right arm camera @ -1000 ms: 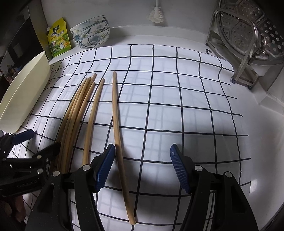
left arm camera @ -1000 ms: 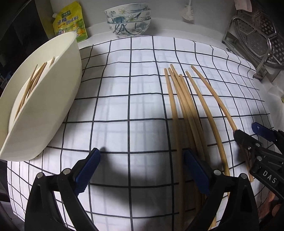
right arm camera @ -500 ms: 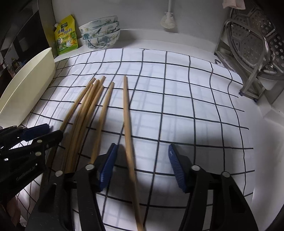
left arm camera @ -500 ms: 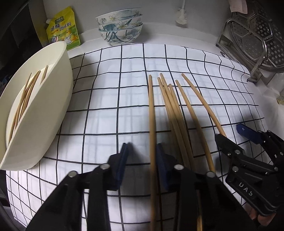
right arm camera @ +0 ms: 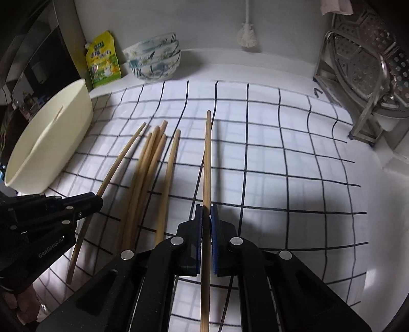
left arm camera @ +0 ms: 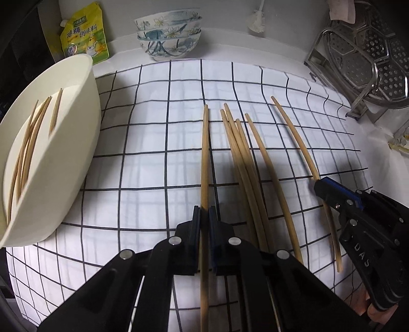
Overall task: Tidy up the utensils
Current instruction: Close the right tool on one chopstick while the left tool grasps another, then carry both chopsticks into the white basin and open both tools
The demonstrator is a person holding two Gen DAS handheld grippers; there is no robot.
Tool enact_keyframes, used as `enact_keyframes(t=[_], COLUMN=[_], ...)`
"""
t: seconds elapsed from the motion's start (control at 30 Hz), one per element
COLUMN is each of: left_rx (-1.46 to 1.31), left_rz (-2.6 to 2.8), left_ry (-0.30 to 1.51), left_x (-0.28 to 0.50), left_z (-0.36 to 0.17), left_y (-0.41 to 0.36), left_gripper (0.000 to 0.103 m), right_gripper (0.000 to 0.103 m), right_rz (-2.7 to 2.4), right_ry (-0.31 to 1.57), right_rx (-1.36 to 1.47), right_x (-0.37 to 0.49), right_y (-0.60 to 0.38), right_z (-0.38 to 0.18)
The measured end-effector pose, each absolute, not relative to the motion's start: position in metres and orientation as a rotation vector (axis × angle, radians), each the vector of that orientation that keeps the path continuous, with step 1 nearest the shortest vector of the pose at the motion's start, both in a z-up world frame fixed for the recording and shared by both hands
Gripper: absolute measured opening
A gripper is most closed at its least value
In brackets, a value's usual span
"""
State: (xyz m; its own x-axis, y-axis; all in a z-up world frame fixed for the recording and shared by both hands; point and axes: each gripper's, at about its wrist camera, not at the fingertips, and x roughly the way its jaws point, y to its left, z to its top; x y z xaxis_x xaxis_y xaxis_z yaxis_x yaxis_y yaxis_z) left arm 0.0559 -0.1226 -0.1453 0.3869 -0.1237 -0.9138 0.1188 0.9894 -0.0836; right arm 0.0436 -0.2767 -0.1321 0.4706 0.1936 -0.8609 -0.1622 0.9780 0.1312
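Stacked bowls [left arm camera: 168,33], seasoning pouch [left arm camera: 84,33], steel rack [left arm camera: 363,58], hanging brush [left arm camera: 255,21]

The stick [left arm camera: 204,163] in the left gripper [left arm camera: 204,217] runs down past the bottom edge, so its near end cannot be seen. The stick [right arm camera: 206,178] in the right gripper [right arm camera: 206,214] is cut off the same way. Left of the left gripper, the tub [left arm camera: 64,158] slips off the side edge, and its wall hides the low ends of the thin sticks [left arm camera: 30,143] inside. The words on the yellow bag [left arm camera: 84,33] far ahead are too small to read. A hand [right arm camera: 25,309] shows only a little, at the corner.
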Motion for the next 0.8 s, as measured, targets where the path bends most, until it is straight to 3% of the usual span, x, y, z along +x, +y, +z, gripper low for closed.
enact_keyframes(t=[0.47, 0.8], left_rx=[-0.044, -0.081], left_rz=[-0.129, 0.033], left_ry=[0.955, 0.904], left_x=[0.05, 0.059], left_z=[-0.044, -0.033], left_y=[-0.04, 0.071], left_gripper=[0.007, 0.007], right_gripper=[0.006, 0.006], right_rz=[0.286, 0.439], right_ry=[0.946, 0.925], right_rx=[0.09, 0.071], right_x=[0.05, 0.079], right_y=[-0.217, -0.1], right_z=[-0.049, -0.028])
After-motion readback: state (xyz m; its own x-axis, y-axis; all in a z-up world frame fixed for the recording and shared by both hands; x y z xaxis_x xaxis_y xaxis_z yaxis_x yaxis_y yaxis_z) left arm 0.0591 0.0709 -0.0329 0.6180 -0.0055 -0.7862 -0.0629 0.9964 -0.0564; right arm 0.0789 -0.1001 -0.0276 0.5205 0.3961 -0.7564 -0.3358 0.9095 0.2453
